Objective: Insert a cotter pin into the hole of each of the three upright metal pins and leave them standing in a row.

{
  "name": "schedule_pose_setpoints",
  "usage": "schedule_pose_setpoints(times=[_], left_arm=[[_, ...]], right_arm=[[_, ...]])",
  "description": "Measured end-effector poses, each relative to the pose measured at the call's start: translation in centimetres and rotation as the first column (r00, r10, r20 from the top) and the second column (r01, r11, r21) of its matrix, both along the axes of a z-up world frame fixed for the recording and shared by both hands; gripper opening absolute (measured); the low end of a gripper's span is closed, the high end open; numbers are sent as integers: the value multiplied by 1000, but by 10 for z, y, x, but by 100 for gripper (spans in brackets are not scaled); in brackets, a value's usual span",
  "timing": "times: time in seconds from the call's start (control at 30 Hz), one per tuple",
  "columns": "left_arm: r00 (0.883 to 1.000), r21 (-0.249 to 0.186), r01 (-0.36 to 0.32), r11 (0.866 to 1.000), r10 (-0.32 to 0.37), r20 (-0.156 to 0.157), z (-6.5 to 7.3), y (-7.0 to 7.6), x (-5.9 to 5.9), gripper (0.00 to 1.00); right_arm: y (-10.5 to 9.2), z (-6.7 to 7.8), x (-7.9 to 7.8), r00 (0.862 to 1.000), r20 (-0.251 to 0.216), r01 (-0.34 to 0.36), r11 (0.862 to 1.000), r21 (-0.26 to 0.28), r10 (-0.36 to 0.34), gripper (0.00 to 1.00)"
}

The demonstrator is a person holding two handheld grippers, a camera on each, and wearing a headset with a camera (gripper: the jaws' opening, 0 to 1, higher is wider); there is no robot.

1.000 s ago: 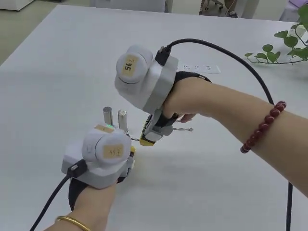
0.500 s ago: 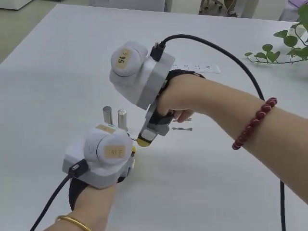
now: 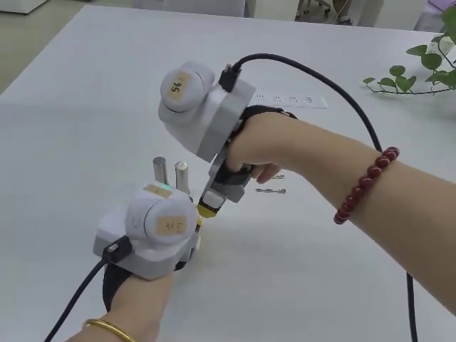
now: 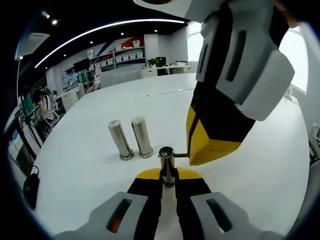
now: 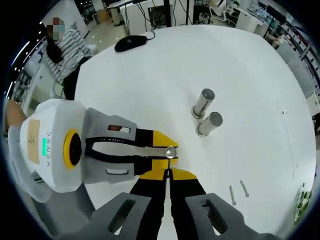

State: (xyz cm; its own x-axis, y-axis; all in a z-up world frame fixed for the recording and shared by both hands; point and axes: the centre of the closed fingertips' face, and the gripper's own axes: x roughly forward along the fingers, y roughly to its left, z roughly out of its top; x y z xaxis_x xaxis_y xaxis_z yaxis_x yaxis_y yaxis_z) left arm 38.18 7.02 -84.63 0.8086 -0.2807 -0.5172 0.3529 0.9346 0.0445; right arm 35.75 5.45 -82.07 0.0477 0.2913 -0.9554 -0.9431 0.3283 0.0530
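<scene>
My left gripper (image 4: 167, 179) is shut on a short steel pin (image 4: 166, 159), held upright on the white table. From above right comes my right gripper (image 5: 168, 175), shut on a thin cotter pin (image 5: 169, 164) whose tip reaches the side of that pin's head (image 5: 171, 151). In the head view the right gripper's yellow tip (image 3: 206, 209) sits right against the left gripper (image 3: 192, 226), hiding the held pin. Two more steel pins (image 3: 159, 171) (image 3: 182, 176) stand side by side just behind. Two spare cotter pins (image 3: 271, 191) (image 3: 276, 176) lie to the right.
A plant's leaves (image 3: 413, 71) hang over the table's far right corner and a paper strip (image 3: 292, 100) lies beyond the right hand. The right gripper's black cable (image 3: 335, 85) arcs over the arm. In the right gripper view a person (image 5: 62, 42) sits by the table edge.
My right gripper has moved down and left with the cotter pin, closing the gap to the pin in the left gripper. The left gripper and the two standing pins have stayed put.
</scene>
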Motion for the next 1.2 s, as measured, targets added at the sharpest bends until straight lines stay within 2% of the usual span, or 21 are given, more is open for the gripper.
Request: schedule_pose_setpoints(times=[0.43, 0.53, 0.6, 0.63, 0.7, 0.87, 0.93, 1.07, 1.13, 1.2], left_arm=[[1000, 3, 1, 1000, -1, 1, -1, -1, 0, 7], [1000, 14, 4, 1000, -4, 3, -1, -1, 0, 8], [1000, 11, -1, 1000, 1, -19, -5, -1, -2, 8], [999, 3, -7, 1000, 7, -43, -10, 0, -4, 9], [998, -3, -7, 1000, 7, -56, -13, 0, -5, 11], [999, -2, 6, 1000, -6, -46, -10, -3, -7, 14], [999, -5, 8, 1000, -8, -41, -9, -3, -6, 14], [999, -5, 14, 1000, -14, -39, -8, -1, -6, 16], [999, -3, 13, 1000, -13, -42, -7, 0, -7, 16], [999, -5, 12, 1000, -12, -44, -8, 1, -7, 17]], right_arm=[[8, -1, 5, 1000, 18, 10, 999, 30, -10, 3], [7, -2, 3, 999, 32, -41, 999, 21, 41, 3], [8, -2, 2, 996, 40, -82, 996, 20, 81, 3], [9, -2, 1, 993, 42, -108, 994, 23, 107, 3], [10, -2, 0, 987, 54, -152, 988, 25, 150, 3], [10, -2, 0, 979, 71, -195, 981, 21, 193, 3], [11, -2, 0, 969, 83, -236, 972, 16, 234, 3], [12, -2, 0, 963, 91, -257, 966, 19, 255, 4], [15, -2, 0, 964, 95, -252, 967, 34, 248, 4], [18, -3, -2, 971, 78, -230, 971, 63, 225, 8]])
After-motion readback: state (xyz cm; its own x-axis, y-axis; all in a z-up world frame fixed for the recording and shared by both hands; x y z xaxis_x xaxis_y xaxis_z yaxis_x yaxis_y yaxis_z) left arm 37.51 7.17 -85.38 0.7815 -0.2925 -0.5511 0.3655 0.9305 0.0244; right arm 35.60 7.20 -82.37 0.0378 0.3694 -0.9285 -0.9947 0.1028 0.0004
